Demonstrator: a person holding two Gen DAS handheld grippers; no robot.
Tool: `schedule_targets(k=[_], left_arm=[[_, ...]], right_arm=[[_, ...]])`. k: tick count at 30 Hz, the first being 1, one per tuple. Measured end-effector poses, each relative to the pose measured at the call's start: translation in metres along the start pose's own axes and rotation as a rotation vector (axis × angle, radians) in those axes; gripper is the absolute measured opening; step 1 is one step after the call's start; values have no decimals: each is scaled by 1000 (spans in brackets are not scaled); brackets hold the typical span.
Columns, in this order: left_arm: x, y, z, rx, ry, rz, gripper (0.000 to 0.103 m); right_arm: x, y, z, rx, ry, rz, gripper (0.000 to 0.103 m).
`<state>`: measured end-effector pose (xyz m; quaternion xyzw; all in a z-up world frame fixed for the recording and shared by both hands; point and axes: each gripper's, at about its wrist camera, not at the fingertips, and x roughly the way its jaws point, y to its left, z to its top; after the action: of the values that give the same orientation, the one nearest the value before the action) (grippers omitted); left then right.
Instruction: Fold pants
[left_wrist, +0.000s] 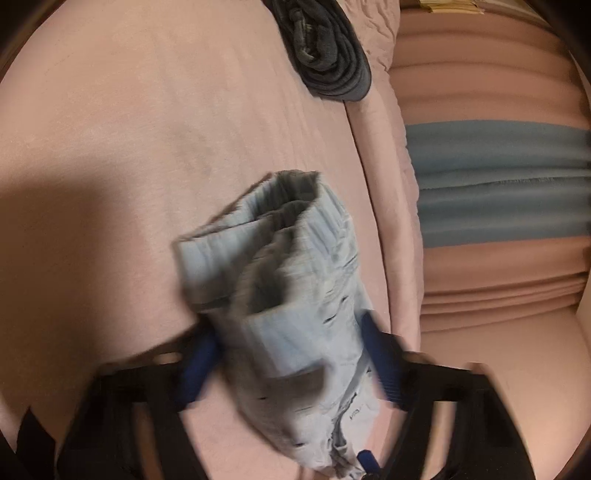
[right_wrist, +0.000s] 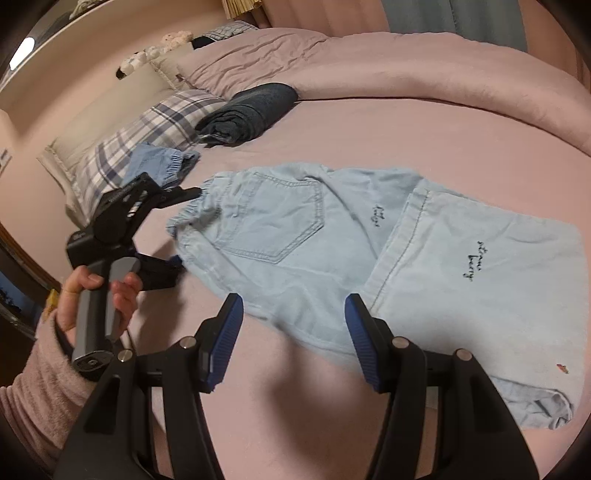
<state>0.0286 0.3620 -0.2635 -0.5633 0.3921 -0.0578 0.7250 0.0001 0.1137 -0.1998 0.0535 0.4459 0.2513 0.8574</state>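
The right claw (right_wrist: 293, 339) fills the bottom of its view, blue ribbed pads apart and gripping nothing, hanging over the pale blue denim pants (right_wrist: 332, 251). The pants lie flat at mid-frame on the pink bed (right_wrist: 369, 125), partly folded, with a stitched back pocket, a gathered waistband and dark embroidered script. At the left of that view, a hand (right_wrist: 96, 299) holds the left claw (left_wrist: 295, 354), whose pads pinch the bunched waistband. A dark folded garment (right_wrist: 251, 110) lies farther up.
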Motion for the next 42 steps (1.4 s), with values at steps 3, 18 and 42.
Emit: schedule_targets(k=[3, 18, 42], left_arm=[[-8, 16, -3, -50, -11, -30, 34], [-30, -116, -58, 519, -108, 15, 21], [108, -196, -288, 1348, 301, 152, 40]], right_arm=[[2, -2, 0, -2, 0, -20, 57], [34, -56, 0, 180, 91, -82, 43], [-68, -202, -51, 914, -237, 625, 94]])
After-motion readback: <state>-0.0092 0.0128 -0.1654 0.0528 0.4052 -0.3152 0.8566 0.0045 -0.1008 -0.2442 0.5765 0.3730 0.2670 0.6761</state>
